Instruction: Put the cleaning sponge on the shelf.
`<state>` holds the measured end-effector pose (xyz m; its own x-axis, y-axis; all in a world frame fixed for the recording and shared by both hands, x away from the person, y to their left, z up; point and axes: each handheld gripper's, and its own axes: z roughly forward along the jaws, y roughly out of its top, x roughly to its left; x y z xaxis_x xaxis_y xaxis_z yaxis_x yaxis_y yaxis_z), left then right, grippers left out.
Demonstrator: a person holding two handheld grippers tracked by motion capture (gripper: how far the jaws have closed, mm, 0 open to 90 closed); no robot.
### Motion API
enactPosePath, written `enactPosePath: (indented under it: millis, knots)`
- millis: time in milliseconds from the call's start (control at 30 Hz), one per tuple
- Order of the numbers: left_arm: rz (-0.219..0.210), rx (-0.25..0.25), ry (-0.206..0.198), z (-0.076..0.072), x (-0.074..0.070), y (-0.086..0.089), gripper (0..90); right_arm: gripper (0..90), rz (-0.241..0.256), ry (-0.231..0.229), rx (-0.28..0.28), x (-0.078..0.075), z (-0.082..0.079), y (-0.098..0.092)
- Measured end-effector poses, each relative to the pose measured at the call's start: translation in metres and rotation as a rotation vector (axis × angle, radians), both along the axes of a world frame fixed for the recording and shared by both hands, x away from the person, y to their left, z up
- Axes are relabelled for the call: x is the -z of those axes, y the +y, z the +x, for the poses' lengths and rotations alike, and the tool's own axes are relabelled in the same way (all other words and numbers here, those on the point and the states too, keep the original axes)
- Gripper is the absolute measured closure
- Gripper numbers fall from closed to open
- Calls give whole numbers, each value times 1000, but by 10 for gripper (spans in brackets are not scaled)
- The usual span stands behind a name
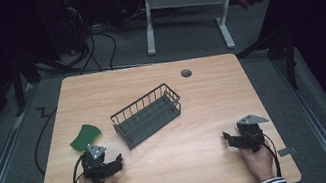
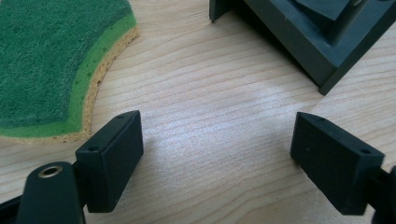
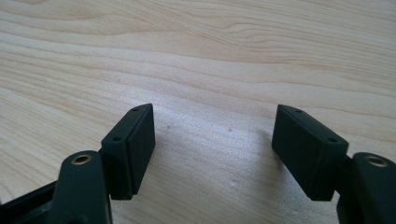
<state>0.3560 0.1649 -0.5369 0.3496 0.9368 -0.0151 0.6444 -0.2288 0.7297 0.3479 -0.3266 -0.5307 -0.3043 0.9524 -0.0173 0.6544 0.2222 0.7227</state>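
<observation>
Two claws are resting low on the table [image 1: 208,129], each with its jaws standing wide apart and gripping nothing. The left claw [image 1: 118,160] is sitting just below the green sponge [image 1: 86,137], which is lying flat near the dark wire basket [image 1: 147,114]. The right claw [image 1: 226,138] is lying well apart from both, over bare wood.
</observation>
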Motion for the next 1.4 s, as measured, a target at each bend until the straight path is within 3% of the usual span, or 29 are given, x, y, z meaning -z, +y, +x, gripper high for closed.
enactPosePath:
  millis: [533, 633, 733, 967, 1133, 1400]
  knots:
    - [-2, 1, 3, 1, 0, -1, 162, 329, 11, 2, 0, 0, 1, -1]
    - [0, 0, 3, 1, 0, -1, 166, 408, 41, 44, 10, -6, 4, -3]
    - [2, -7, 1, 0, -1, 1, 190, 413, 81, 64, 4, -9, 7, -4]
    - [2, 24, 7, -1, -4, -2, 200, 446, 67, 45, -79, -27, 15, 15]
    - [2, 53, -15, -5, -12, -8, 203, 494, 56, 42, -181, -39, 30, 41]
    - [-23, 92, -12, -6, -14, -16, 243, 511, 59, 35, -230, -43, 49, 64]
